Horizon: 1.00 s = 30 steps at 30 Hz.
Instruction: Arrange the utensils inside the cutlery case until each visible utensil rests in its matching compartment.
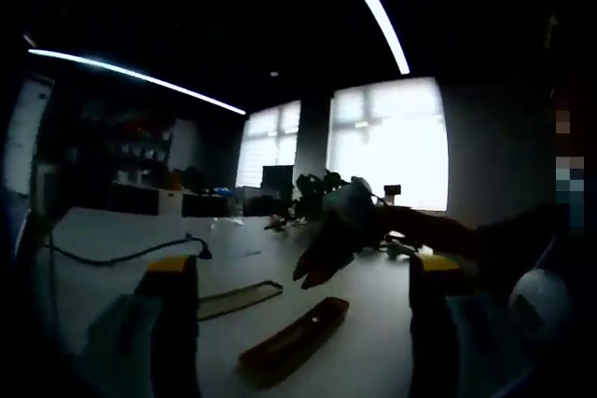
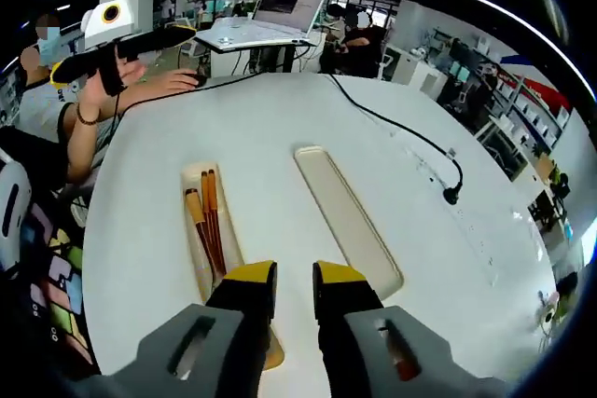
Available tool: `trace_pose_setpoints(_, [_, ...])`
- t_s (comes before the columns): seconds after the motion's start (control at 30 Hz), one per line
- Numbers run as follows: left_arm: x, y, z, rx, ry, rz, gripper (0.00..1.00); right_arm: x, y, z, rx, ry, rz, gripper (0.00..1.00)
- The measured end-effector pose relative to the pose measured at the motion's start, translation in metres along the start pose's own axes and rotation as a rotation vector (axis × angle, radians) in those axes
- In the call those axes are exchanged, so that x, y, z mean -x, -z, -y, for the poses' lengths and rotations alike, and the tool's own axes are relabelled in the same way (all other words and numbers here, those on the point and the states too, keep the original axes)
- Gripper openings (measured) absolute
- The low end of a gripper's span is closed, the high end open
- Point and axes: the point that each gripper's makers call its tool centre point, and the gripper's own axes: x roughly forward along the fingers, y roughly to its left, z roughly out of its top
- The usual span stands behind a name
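A long open cutlery case (image 2: 194,258) lies on the white table (image 2: 280,118), holding wooden chopsticks (image 2: 212,221) and a wooden-handled utensil (image 2: 194,212). Beside it on the right lies an empty cream tray (image 2: 345,216). My right gripper (image 2: 294,288) hovers over the case's near end, its yellow-tipped jaws almost together with nothing between them. My left gripper (image 2: 93,53) is held up in a hand at the far left. In the dark left gripper view my left gripper (image 1: 303,272) stands open above the table, the brown case (image 1: 294,337) and the tray (image 1: 238,298) ahead.
A black cable (image 2: 401,132) snakes across the table's right side, also seen as the cable (image 1: 140,253). A laptop (image 2: 280,6) sits at the far edge. A person's arm (image 2: 140,90) rests at the left edge. An outstretched arm (image 1: 420,230) reaches over the case.
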Motion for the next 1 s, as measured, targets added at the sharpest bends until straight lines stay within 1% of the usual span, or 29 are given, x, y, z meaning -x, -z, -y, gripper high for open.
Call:
trace_pose_setpoints(0.03, [-0.001, 0.0, -0.002, 0.001, 0.013, -0.019, 1.0, 0.001, 0.001, 0.002, -0.005, 0.006, 0.004, 0.2])
trace_pose_setpoints(0.13, [-0.009, -0.009, -0.012, -0.009, 0.01, -0.019, 1.0, 0.003, 0.007, 0.012, -0.028, 0.031, 0.011, 0.21])
trace_pose_setpoints(0.23, [-0.021, -0.006, -0.024, -0.038, -0.012, -0.085, 1.0, 0.004, 0.015, 0.023, -0.053, 0.048, 0.012, 0.22])
trace_pose_setpoints(0.3, [-0.028, -0.004, -0.028, -0.045, -0.014, -0.111, 1.0, 0.004, 0.022, 0.032, -0.075, 0.061, 0.014, 0.23])
trace_pose_setpoints(0.33, [-0.032, 0.001, -0.03, -0.036, -0.015, -0.135, 1.0, 0.004, 0.027, 0.039, -0.091, 0.076, 0.011, 0.23])
trace_pose_setpoints(0.37, [-0.034, 0.006, -0.033, -0.008, -0.023, -0.16, 1.0, 0.004, 0.031, 0.049, -0.093, 0.116, 0.004, 0.23])
trace_pose_setpoints(0.43, [-0.041, 0.012, -0.035, 0.03, -0.012, -0.179, 1.0, 0.004, 0.039, 0.067, -0.062, 0.18, -0.001, 0.23])
trace_pose_setpoints(0.53, [-0.048, 0.02, -0.04, 0.094, -0.013, -0.208, 1.0, 0.002, 0.05, 0.078, -0.102, 0.193, -0.003, 0.23])
trace_pose_setpoints(0.6, [-0.054, 0.024, -0.045, 0.121, -0.015, -0.228, 1.0, 0.001, 0.057, 0.083, -0.138, 0.187, 0.007, 0.23])
trace_pose_setpoints(0.63, [-0.056, 0.027, -0.045, 0.143, -0.007, -0.242, 1.0, 0.0, 0.061, 0.085, -0.148, 0.187, 0.013, 0.23])
trace_pose_setpoints(0.73, [-0.064, 0.038, -0.044, 0.169, 0.018, -0.288, 1.0, -0.002, 0.068, 0.092, -0.173, 0.206, 0.041, 0.23])
trace_pose_setpoints(0.8, [-0.069, 0.05, -0.049, 0.207, 0.009, -0.325, 1.0, -0.007, 0.063, 0.095, -0.166, 0.203, 0.115, 0.23])
trace_pose_setpoints(0.9, [-0.078, 0.065, -0.062, 0.265, -0.018, -0.358, 1.0, -0.009, 0.066, 0.097, -0.167, 0.202, 0.132, 0.23])
trace_pose_setpoints(0.93, [-0.079, 0.071, -0.069, 0.275, -0.031, -0.375, 1.0, -0.01, 0.067, 0.098, -0.168, 0.2, 0.132, 0.23])
trace_pose_setpoints(0.97, [-0.08, 0.072, -0.071, 0.271, -0.029, -0.376, 1.0, -0.01, 0.068, 0.1, -0.181, 0.206, 0.136, 0.23])
trace_pose_setpoints(1.0, [-0.08, 0.074, -0.077, 0.272, -0.04, -0.374, 1.0, -0.011, 0.067, 0.102, -0.19, 0.213, 0.157, 0.23])
